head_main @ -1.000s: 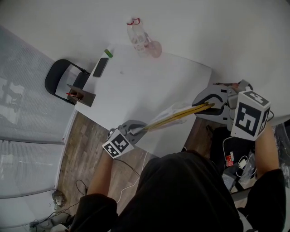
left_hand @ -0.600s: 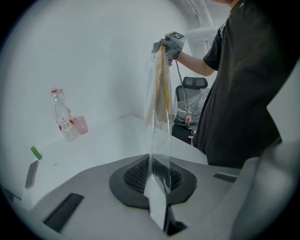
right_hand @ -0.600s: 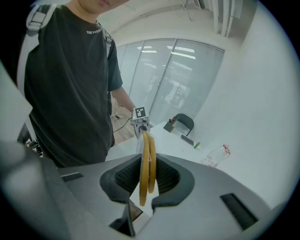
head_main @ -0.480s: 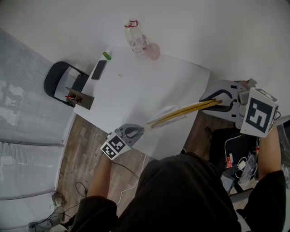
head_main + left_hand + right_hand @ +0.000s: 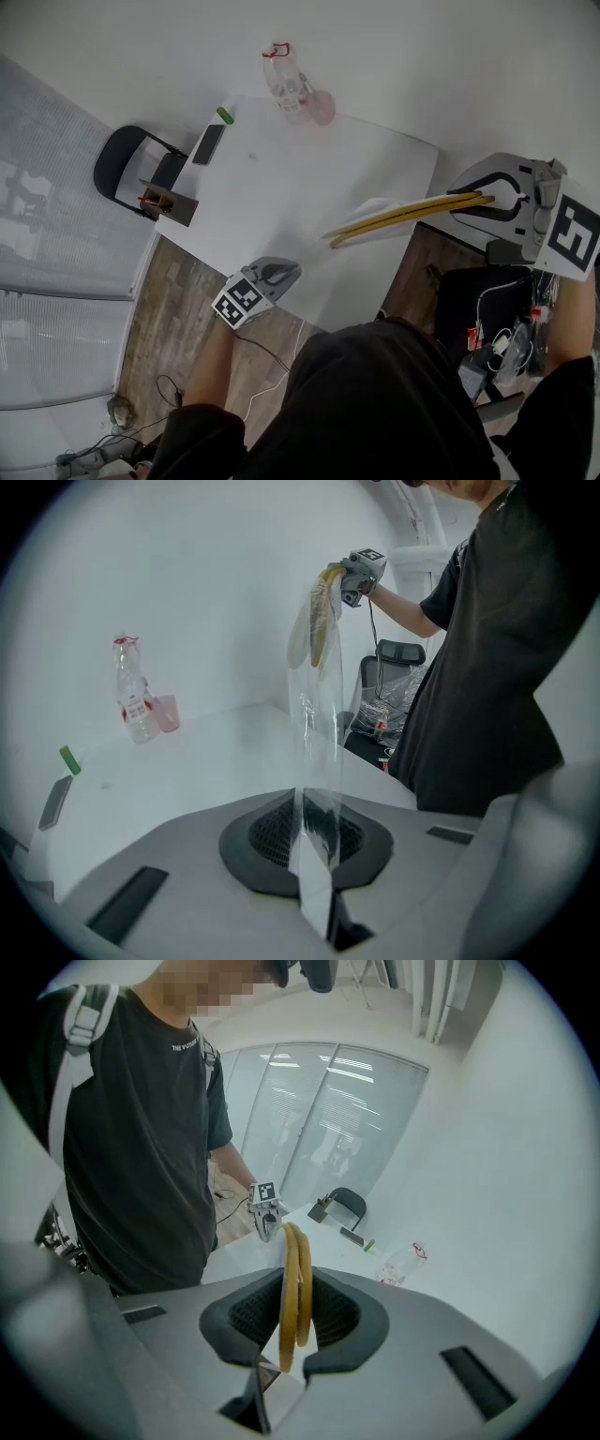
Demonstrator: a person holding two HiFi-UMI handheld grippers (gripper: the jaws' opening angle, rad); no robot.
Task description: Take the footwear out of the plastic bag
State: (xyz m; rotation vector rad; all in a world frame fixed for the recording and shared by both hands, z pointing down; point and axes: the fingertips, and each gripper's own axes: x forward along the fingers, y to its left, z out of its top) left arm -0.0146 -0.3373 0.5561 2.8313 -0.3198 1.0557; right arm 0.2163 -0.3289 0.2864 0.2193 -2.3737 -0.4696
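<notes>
A pair of flat yellow footwear [image 5: 403, 217] hangs over the white table [image 5: 281, 187], with my right gripper [image 5: 478, 199] shut on one end. From the right gripper view the yellow soles [image 5: 292, 1288] stand edge-on between the jaws of the right gripper [image 5: 286, 1354]. A clear plastic bag [image 5: 314, 752] stretches from the left gripper [image 5: 317, 892], which pinches its near end, up to the footwear [image 5: 323, 611]. The bag's far end still drapes around the soles. My left gripper [image 5: 286, 270] sits low at the table's near edge, apart from the footwear's free end.
At the table's far side stand a clear bottle [image 5: 286, 80] and a pink cup [image 5: 321, 103]. Nearby lie a dark phone [image 5: 208, 142] and a small green item [image 5: 225, 114]. A brown pen box [image 5: 169, 199] and a black chair [image 5: 127, 159] are at the left. Cables and bags [image 5: 497, 328] crowd the floor at the right.
My right gripper has pulled the yellow footwear to the right and upward, away from the left gripper. The footwear's free end now lies farther from the left gripper, which has barely shifted.
</notes>
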